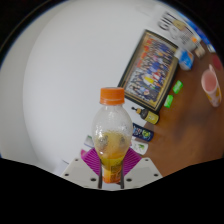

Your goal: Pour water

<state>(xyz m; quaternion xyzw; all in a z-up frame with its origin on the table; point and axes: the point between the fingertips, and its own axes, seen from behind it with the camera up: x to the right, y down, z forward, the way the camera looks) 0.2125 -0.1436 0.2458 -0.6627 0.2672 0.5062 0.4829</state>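
A clear plastic bottle (112, 130) with an orange cap and orange-yellow liquid in its lower part stands upright between my fingers. My gripper (112, 168) is shut on the bottle's lower body, the purple pads (93, 160) pressing it from both sides. Behind the bottle is a white table surface (70, 70). The bottle's base is hidden below the fingers.
A colourful framed picture or box (152, 70) lies to the right beyond the bottle. Small green and yellow items (170, 100) and dark small bottles (143, 133) sit beside it on a brown surface. A pink cup (211, 85) stands at the far right.
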